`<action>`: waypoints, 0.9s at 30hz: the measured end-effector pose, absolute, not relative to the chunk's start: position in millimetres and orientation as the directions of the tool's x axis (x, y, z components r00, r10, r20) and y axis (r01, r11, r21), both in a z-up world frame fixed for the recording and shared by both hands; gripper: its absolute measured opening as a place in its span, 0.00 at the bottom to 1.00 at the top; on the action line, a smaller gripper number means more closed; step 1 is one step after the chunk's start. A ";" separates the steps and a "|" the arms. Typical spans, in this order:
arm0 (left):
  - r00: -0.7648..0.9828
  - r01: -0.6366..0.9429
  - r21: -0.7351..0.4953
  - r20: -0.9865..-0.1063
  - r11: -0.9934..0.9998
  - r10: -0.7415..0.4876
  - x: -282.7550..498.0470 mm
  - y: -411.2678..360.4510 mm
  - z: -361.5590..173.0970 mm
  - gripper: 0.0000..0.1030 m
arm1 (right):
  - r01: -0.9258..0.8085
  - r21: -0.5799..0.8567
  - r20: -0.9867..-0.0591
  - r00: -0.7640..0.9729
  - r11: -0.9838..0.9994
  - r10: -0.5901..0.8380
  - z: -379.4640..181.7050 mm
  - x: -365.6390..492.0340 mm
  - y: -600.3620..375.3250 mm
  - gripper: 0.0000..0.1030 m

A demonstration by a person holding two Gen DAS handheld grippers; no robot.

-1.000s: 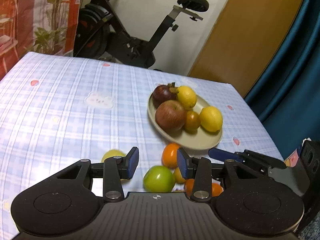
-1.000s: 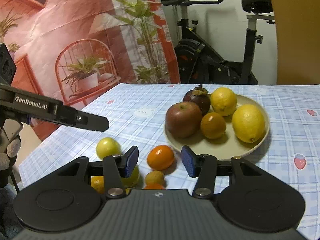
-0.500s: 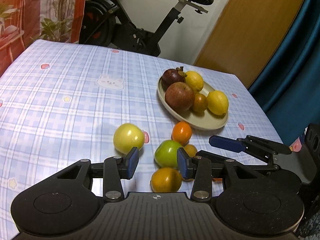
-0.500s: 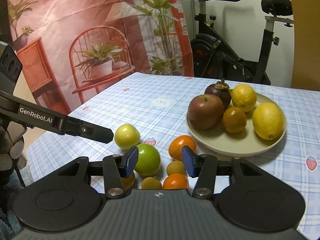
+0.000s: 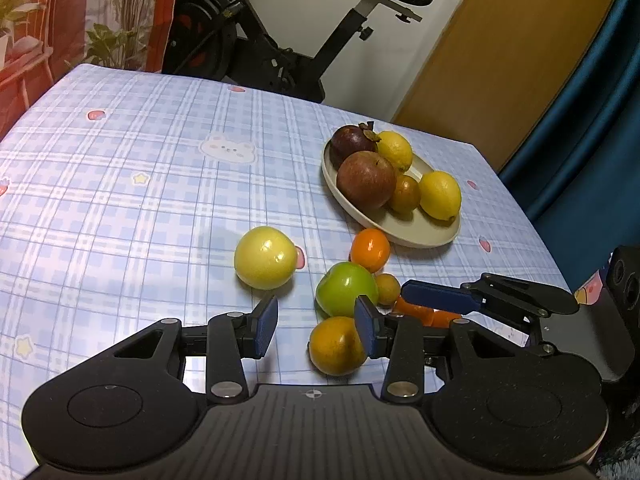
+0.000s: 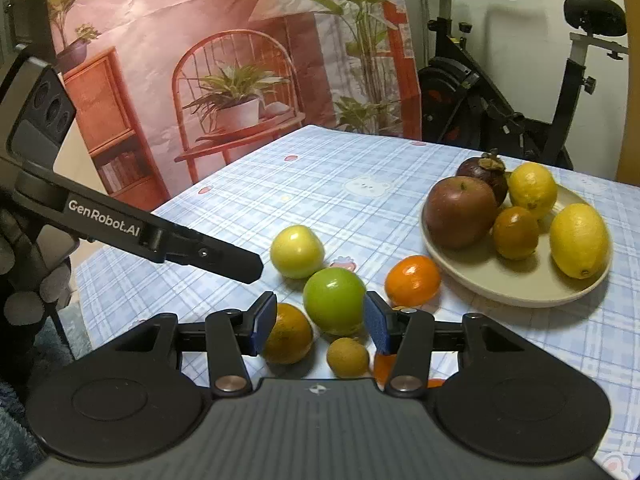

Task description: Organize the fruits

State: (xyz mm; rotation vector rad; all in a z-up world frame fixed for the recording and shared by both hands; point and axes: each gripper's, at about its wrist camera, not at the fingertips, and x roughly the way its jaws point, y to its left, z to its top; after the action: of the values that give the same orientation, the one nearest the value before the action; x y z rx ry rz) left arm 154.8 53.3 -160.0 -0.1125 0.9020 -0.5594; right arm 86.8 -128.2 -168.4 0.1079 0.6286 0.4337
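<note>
A beige plate (image 5: 424,237) (image 6: 520,300) holds a red apple (image 5: 366,179), a mangosteen, two lemons and a small brown-orange fruit. Loose on the cloth in front of it lie a yellow apple (image 5: 264,258) (image 6: 297,251), a green apple (image 5: 346,288) (image 6: 334,300), a mandarin (image 5: 370,244) (image 6: 412,280), a dull orange (image 5: 334,346) (image 6: 286,338) and a small tan fruit (image 5: 387,289) (image 6: 347,357). My left gripper (image 5: 316,328) is open and holds nothing, with the dull orange by its right pad. My right gripper (image 6: 320,325) is open, and the green apple sits just beyond its pads.
The table carries a blue checked cloth (image 5: 140,184), whose right edge falls off near a blue curtain (image 5: 580,140). An exercise bike (image 5: 280,52) stands behind the far edge. In the right wrist view, the left gripper's fingers (image 6: 216,258) reach in from the left, held by a gloved hand (image 6: 28,292).
Both grippers have drawn back from the plate. The loose fruits, mostly hidden under the fingers before, now lie in full view ahead. Neither opening has visibly changed.
</note>
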 end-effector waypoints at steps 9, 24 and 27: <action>0.471 0.403 -0.350 -0.713 0.845 -0.520 155.5 55.2 -163.6 0.51 | -0.414 0.225 -0.567 0.681 0.882 0.464 -174.8 87.0 -114.2 0.48; 0.378 0.367 -0.452 -0.726 0.813 -0.575 157.5 51.0 -193.0 0.51 | -0.465 0.155 -0.628 0.635 0.872 0.450 -192.7 93.1 -88.2 0.45; 0.368 0.369 -0.457 -0.728 0.809 -0.579 158.7 49.2 -196.5 0.50 | -0.469 0.152 -0.632 0.631 0.870 0.450 -195.4 94.8 -86.1 0.44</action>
State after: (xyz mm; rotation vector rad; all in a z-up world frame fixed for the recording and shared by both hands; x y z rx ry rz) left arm 158.7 49.2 -196.5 -0.2320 1.0269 -0.6154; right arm 94.8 -86.1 -195.4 -0.0279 0.7154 0.5262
